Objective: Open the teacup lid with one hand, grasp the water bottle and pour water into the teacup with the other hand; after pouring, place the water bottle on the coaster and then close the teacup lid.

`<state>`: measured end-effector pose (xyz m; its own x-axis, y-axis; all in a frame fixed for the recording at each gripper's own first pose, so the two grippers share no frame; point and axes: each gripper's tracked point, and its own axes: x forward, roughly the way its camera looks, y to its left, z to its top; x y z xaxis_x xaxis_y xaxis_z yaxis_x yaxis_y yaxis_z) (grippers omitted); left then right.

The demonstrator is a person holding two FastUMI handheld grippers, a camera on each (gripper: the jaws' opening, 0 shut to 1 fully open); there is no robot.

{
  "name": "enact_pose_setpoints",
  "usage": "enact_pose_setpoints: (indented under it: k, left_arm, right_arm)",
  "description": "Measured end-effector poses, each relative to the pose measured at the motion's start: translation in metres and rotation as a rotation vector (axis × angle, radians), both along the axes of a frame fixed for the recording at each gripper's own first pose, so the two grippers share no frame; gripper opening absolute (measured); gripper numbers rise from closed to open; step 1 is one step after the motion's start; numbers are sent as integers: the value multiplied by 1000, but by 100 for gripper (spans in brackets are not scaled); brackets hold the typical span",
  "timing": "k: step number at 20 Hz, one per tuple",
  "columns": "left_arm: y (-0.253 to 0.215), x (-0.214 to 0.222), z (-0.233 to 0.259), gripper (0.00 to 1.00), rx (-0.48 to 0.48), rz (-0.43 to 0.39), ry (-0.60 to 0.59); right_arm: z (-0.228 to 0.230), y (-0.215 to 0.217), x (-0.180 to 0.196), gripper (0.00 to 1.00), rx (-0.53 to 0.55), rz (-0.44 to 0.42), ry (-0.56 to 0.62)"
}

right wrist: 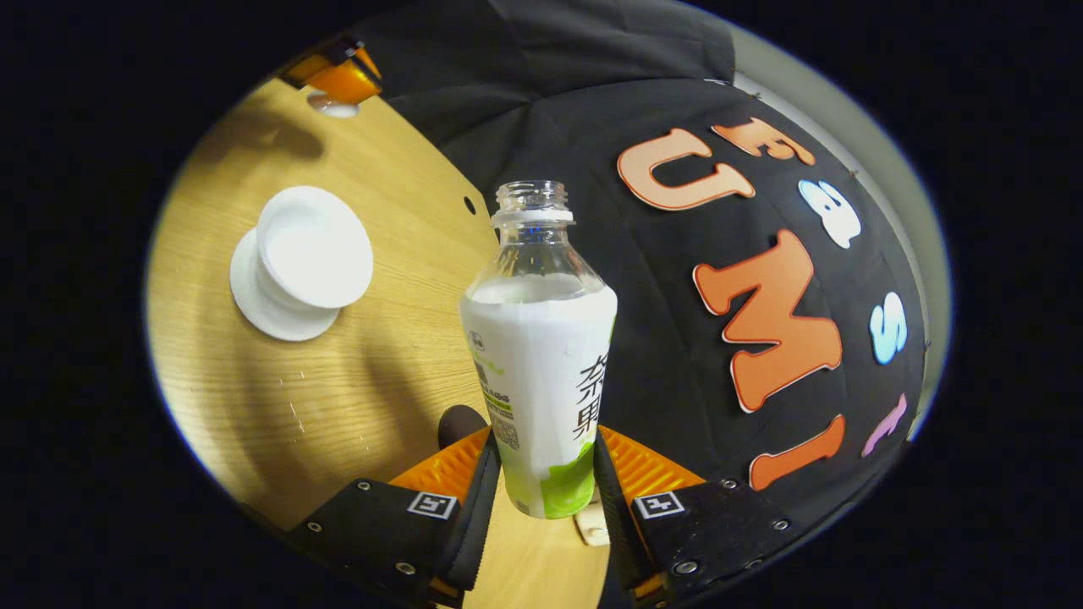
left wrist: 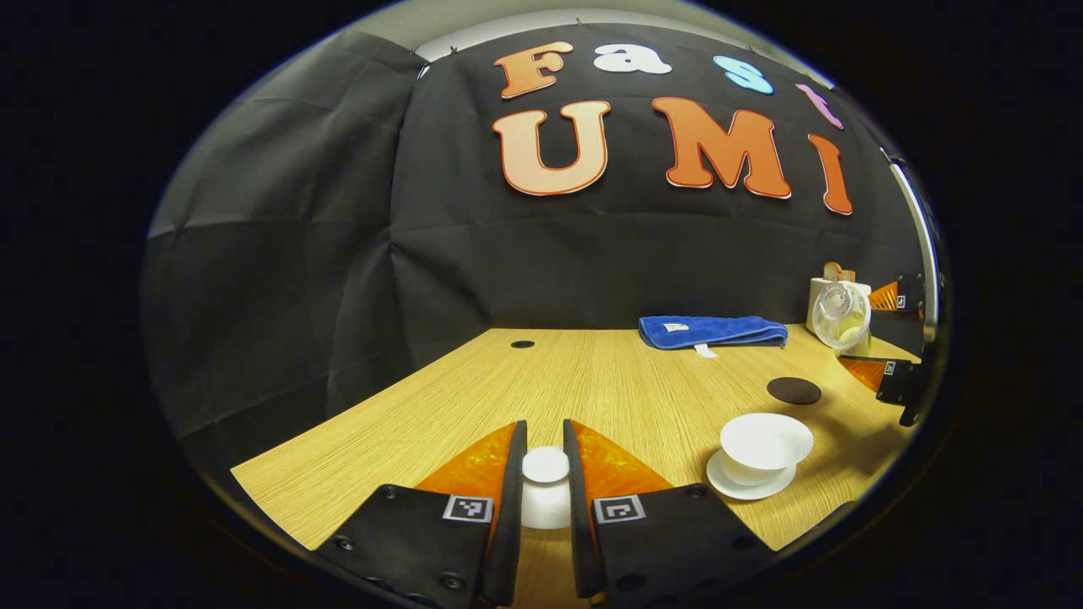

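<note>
In the left gripper view my left gripper (left wrist: 545,474) is shut on the white teacup lid (left wrist: 545,486), held low over the wooden table (left wrist: 592,381). The uncovered white teacup (left wrist: 764,444) stands on its saucer to the right, with the dark round coaster (left wrist: 794,391) behind it. Farther right the other gripper holds the bottle (left wrist: 840,317), its mouth facing me. In the right gripper view my right gripper (right wrist: 541,478) is shut on the uncapped water bottle (right wrist: 541,355), tilted in the air, with the teacup (right wrist: 313,249) at the upper left and the coaster's edge (right wrist: 459,423) beside the bottle.
A folded blue towel (left wrist: 711,331) lies at the table's back edge, and a small round hole (left wrist: 522,344) marks the tabletop left of it. A white box with an orange top (left wrist: 827,283) stands behind the bottle. The left gripper (right wrist: 338,80) appears far off in the right gripper view.
</note>
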<state>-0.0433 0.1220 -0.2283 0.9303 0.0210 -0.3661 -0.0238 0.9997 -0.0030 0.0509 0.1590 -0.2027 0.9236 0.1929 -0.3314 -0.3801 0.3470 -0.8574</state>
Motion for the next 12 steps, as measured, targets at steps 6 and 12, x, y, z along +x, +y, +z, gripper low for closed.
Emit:
enact_pose_setpoints:
  k: [6,12]
  left_arm:
    - [4,-2,-5,29,-4,4,10]
    - [7,-3,-4,29,-4,6,8]
  right_arm:
    - [1,-2,2,61,-166,88,-55]
    - [2,6,1,61,-278,158,-99]
